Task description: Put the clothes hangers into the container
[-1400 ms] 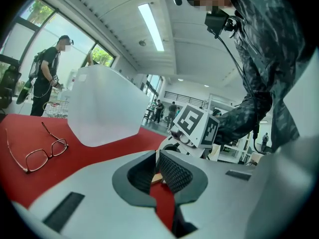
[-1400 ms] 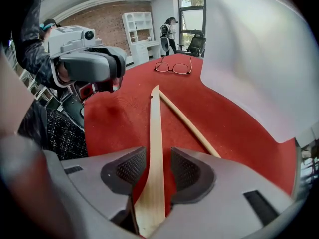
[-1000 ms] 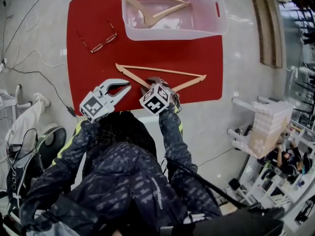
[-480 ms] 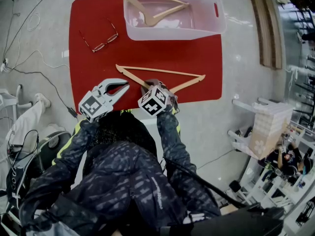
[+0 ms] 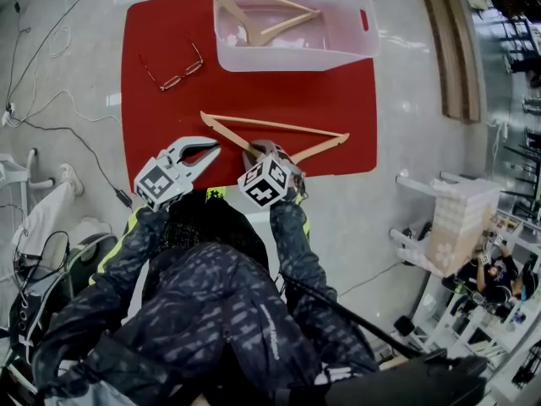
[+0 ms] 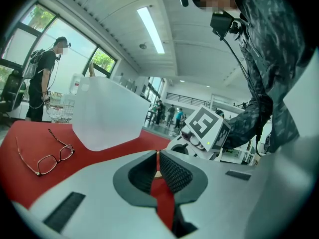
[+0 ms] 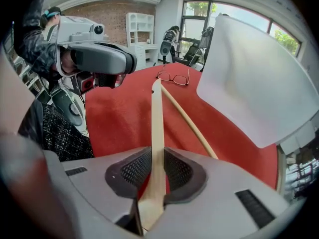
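The fingers [image 7: 133, 169] of your right gripper [image 7: 155, 158] have just been closing and now press on the flat wooden arm of the hanger [image 5: 279, 126], one ribbed pad on each face, close to where the two shoulder arms meet. Your left gripper [image 6: 158, 156] has its jaws together with nothing between them, and it hovers at 9 o'clock of the right one.

The hanger lies flat on the red mat [image 5: 152, 117]. Its long thin bar is on the far side and its apex points toward you. The container [image 5: 338, 56] stands at 12 to 1 o'clock of it, and a second hanger [image 5: 287, 25] is already inside, with one end poking over the rim at the 10 o'clock corner. The glasses [image 5: 173, 68] lie at 10 o'clock of your hanger, well apart from it.

It looks like light, stiff wood that won't flex or sag. The finish seems smooth, so the arm may swivel between the pads once it leaves the mat. Gripping near the apex is probably the best choice, because the weight should balance on both sides. The thin bar looks like the weaker part, so avoid clamping there. The hanger seems nearly as long as the container, so you will likely have to tilt it in at an angle.
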